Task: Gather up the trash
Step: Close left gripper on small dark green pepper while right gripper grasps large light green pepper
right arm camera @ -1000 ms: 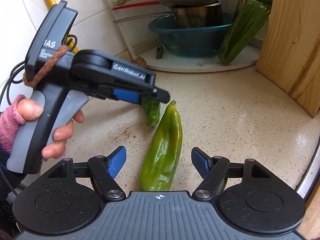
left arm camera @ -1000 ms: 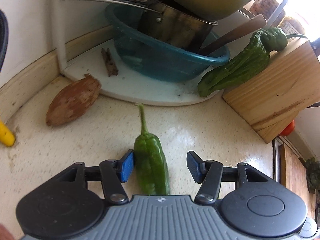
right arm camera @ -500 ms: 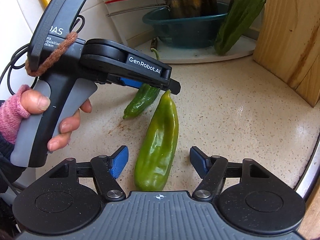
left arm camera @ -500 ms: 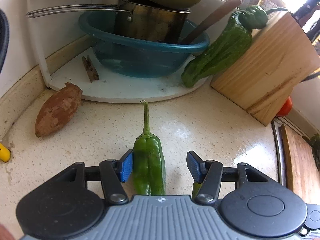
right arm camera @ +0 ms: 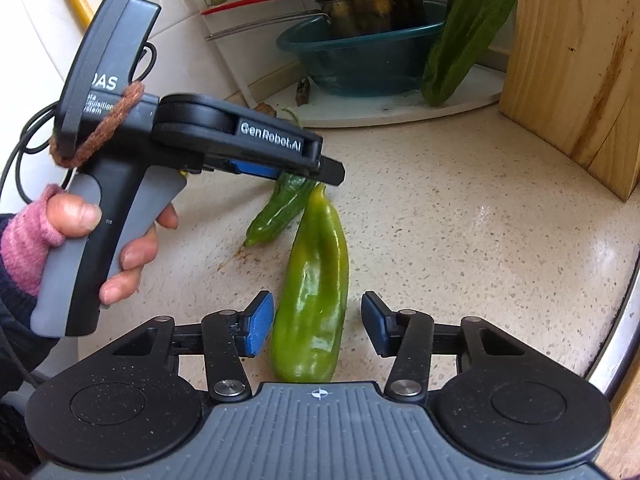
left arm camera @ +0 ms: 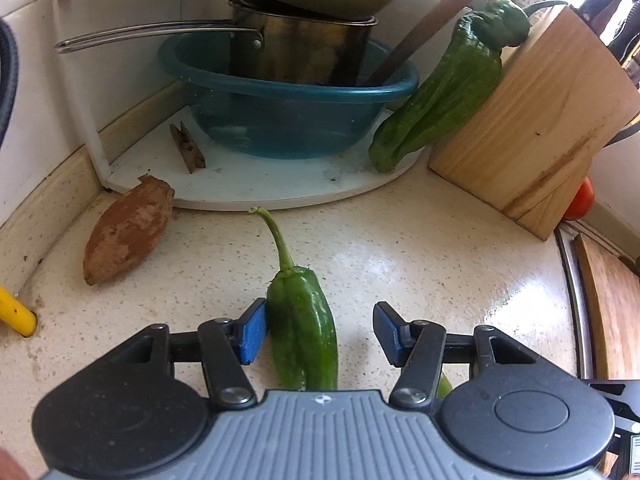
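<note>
My left tongs (left arm camera: pixel 318 332) stand open around the small dark green pepper (left arm camera: pixel 302 340) on the speckled cream counter (left arm camera: pixel 440 264), left pad touching it. Just right of that pepper, my right tongs (right arm camera: pixel 318 326) have been closing around the long light green pepper (right arm camera: pixel 314 300), not yet pressing.

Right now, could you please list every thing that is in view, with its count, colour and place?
dark green pepper: 1, counter, between left jaws
light green pepper: 1, counter, between right jaws
large wrinkled green pepper: 1, leaning on block
wooden knife block: 1, tan, right
teal plastic basin: 1, corner shelf
steel pot: 1, in basin
brown sweet potato: 1, left
left gripper: black, blue pads, open
right gripper: same, closing, open
</note>
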{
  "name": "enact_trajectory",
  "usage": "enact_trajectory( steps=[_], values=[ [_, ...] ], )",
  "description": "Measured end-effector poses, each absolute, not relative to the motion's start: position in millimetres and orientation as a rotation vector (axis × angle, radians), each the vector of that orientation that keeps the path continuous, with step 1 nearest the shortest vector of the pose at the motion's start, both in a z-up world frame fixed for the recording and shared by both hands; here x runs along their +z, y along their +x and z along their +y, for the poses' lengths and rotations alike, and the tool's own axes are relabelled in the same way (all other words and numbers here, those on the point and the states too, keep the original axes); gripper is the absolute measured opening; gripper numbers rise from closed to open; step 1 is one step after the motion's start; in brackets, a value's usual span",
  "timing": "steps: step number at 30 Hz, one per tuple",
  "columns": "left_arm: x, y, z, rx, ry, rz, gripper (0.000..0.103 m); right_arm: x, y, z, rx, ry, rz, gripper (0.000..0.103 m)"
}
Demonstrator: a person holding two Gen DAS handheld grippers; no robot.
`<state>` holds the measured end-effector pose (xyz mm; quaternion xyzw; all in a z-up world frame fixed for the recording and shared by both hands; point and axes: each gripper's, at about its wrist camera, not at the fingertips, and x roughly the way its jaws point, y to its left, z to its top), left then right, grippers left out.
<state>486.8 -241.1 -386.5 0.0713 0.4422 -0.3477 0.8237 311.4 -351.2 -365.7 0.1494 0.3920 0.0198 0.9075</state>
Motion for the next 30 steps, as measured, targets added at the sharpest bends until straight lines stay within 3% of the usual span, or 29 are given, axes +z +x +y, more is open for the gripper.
enact_trajectory(
  steps=[1,3,6,9,16,20,23,25,30],
  values=[
    [-386,487,-240,-0.742,0.144,0.942,0.050,-366,311,-351,0.040,0.311,0.807,0.058],
    [-387,484,-239,-0.757,0.140,0.949,0.030,-367,312,-352,0.038,0.314,0.803,0.060],
    [-386,477,-236,-0.767,0.155,0.952,0.030,-366,312,-351,0.034,0.302,0.804,0.059],
    [-385,469,-232,-0.788,0.174,0.969,0.030,-366,311,-351,0.058,0.318,0.814,0.047],
    [-384,458,-239,-0.778,0.231,0.951,0.032,-365,296,-353,0.054,0.345,0.828,0.046],
    [-385,456,-245,-0.765,0.243,0.933,0.038,-365,297,-354,0.047,0.334,0.824,0.048],
    [-386,447,-248,-0.760,0.302,0.905,0.037,-365,303,-350,0.044,0.307,0.825,0.055],
    [-385,441,-248,-0.766,0.322,0.899,0.030,-365,303,-349,0.047,0.297,0.819,0.057],
    [-382,434,-243,-0.783,0.290,0.926,0.029,-365,299,-353,0.053,0.323,0.821,0.047]
  ],
)
